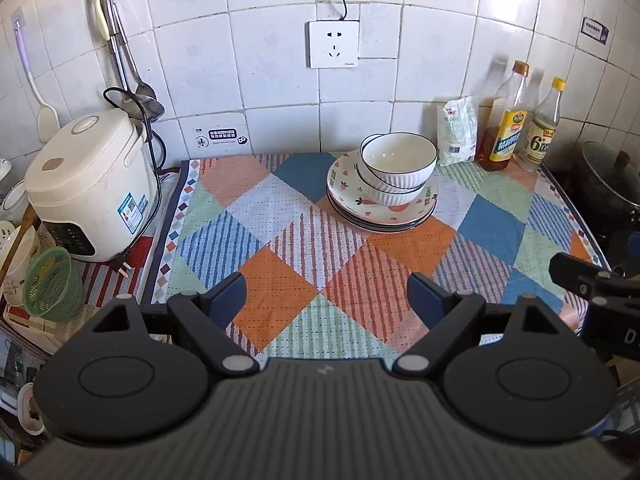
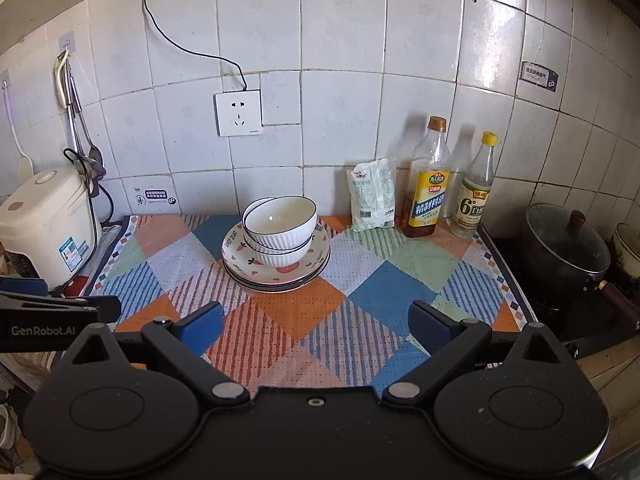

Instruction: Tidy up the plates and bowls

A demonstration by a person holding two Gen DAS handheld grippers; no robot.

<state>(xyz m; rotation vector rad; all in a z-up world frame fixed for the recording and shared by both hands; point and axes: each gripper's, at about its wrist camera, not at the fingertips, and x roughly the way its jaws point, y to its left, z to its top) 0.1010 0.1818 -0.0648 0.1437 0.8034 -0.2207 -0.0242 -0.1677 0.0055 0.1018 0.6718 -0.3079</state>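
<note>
Two nested white ribbed ceramic bowls (image 2: 279,229) sit on stacked strawberry-patterned plates (image 2: 240,249) on the patchwork-clothed tabletop (image 2: 384,280); left gripper (image 1: 326,302) and right gripper (image 2: 316,326) jaws wide apart, empty.

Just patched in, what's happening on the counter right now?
Nothing is being held. The left gripper and right gripper both hover open above the patterned cloth, short of the dishes. Two white bowls sit nested, slightly askew, on a stack of plates near the wall, beside the bottles.
</note>
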